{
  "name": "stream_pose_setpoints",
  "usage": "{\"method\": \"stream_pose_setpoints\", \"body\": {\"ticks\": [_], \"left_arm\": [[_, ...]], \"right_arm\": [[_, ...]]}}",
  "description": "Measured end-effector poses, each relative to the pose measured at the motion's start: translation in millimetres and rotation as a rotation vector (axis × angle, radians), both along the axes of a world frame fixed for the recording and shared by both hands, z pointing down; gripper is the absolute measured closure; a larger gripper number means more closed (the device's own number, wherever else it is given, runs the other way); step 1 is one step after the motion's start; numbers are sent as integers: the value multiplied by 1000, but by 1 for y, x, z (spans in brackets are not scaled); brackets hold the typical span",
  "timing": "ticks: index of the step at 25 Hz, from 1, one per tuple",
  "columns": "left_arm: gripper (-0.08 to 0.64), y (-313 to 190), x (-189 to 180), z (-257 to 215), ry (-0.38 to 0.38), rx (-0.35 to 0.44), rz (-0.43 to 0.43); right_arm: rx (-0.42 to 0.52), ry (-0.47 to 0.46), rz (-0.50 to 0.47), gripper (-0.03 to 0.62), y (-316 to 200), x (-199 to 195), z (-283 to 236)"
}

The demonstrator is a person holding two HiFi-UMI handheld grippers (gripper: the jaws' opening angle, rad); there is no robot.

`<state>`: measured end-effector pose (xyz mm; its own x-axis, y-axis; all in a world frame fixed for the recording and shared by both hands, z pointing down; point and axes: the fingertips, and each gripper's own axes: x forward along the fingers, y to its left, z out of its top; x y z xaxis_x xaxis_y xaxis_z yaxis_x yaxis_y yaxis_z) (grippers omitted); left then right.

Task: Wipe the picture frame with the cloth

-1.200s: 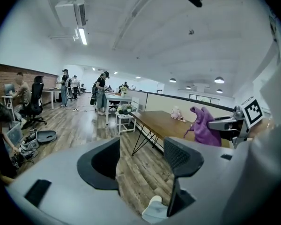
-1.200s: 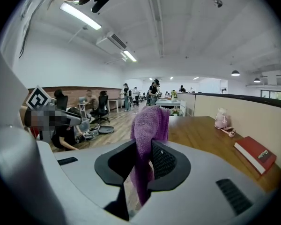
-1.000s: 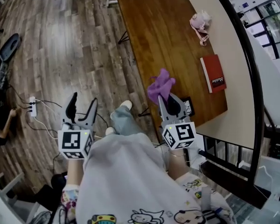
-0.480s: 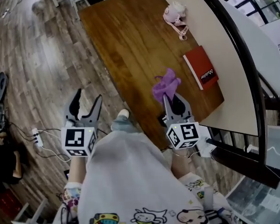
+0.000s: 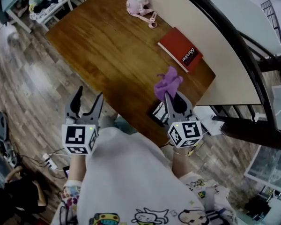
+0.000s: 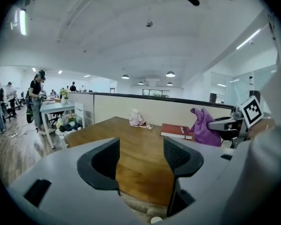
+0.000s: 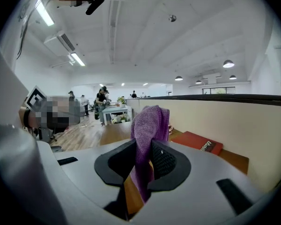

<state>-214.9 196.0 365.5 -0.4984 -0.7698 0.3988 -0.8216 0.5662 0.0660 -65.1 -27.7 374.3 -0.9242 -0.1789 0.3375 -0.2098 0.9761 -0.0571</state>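
Observation:
My right gripper [image 5: 174, 101] is shut on a purple cloth [image 5: 167, 82] that sticks up above its jaws, over the near edge of the brown wooden table [image 5: 103, 46]. In the right gripper view the cloth [image 7: 147, 132] fills the gap between the jaws. A dark picture frame [image 5: 157, 111] lies flat at the table's near edge, just left of and partly under that gripper. My left gripper [image 5: 88, 100] hangs open and holds nothing, off the table's near-left side over the floor. In the left gripper view its jaws [image 6: 141, 158] stand apart and face the table.
A red book [image 5: 180, 49] lies at the table's far right by the beige partition [image 5: 215, 55]. A pink soft toy [image 5: 138, 4] sits at the far end. A black railing [image 5: 234, 55] runs on the right. Cables and a power strip [image 5: 49, 161] lie on the wood floor.
The head view has swung, so the table now lies more to the left and across. Both grippers keep their places in the view, and the right one still holds the cloth.

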Motion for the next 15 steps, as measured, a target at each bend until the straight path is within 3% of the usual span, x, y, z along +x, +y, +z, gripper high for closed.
{"method": "stream_pose_setpoints", "body": {"ticks": [7, 15], "left_arm": [[291, -72, 15, 2, 10, -7, 230], [291, -161, 35, 12, 51, -17, 558]], "right_arm": [[-2, 12, 199, 525, -31, 52, -1], [-4, 42, 490, 525, -53, 105, 0]]}}
